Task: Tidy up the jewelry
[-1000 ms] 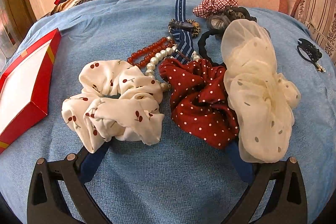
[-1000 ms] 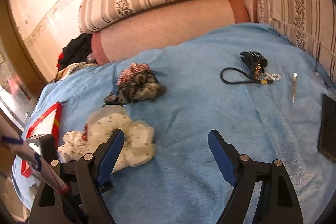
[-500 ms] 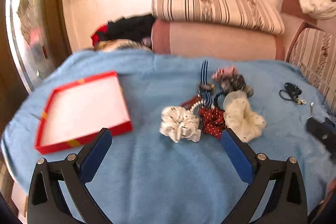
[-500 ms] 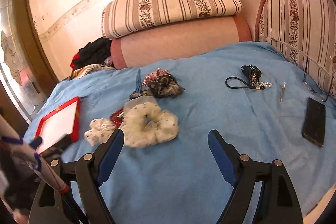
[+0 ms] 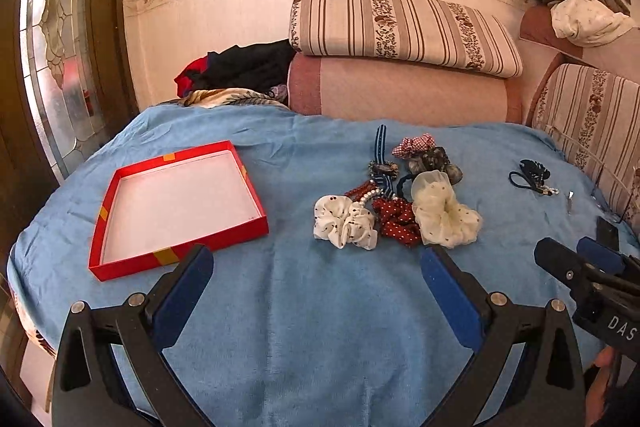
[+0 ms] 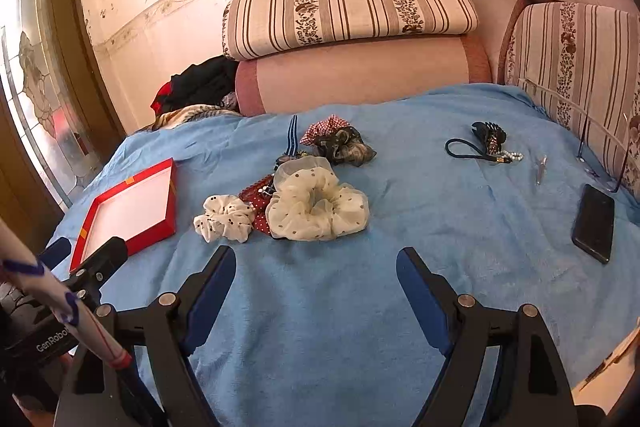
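Above the blue cloth [image 5: 328,307], your left gripper [image 5: 316,277] and right gripper [image 6: 316,277] hang spread, empty; red tray [image 5: 256,227] waits bare for scrunchies [image 5: 346,223].

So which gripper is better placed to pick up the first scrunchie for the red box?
Left, probably. The left gripper is open and empty, with the cherry-print scrunchie just ahead and the red box on its side. The right gripper, also open, faces the cream scrunchie, farther from the box.
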`<state>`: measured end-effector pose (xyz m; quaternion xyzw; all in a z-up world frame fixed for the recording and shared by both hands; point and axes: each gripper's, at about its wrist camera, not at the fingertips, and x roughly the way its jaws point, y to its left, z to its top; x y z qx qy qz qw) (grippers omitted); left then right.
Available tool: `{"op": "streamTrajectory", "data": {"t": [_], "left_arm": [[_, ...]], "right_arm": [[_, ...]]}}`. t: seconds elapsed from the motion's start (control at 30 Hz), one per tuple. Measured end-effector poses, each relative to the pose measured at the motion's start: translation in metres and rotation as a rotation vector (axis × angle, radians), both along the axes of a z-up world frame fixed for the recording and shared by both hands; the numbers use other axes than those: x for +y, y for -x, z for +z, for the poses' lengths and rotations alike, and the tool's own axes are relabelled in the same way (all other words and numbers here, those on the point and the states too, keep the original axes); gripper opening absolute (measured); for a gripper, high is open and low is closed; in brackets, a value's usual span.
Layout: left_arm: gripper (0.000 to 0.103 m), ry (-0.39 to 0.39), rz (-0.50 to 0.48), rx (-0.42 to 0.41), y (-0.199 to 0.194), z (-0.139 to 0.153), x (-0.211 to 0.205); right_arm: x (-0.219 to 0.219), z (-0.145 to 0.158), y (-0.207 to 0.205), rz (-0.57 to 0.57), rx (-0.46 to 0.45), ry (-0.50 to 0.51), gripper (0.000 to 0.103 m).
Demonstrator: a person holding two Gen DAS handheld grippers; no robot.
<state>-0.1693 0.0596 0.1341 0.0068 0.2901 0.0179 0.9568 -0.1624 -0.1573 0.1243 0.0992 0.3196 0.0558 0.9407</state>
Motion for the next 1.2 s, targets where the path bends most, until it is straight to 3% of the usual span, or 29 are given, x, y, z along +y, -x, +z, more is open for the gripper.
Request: {"op": "streamTrajectory", "data": {"t": [1.2], "left_arm": [[0.103, 0.066, -0.005, 0.105, -0.031, -0.022, 0.021]], "right_arm": [[-0.006, -0.015, -0.03, 0.045, 0.094, -0.036, 0.086]]}}
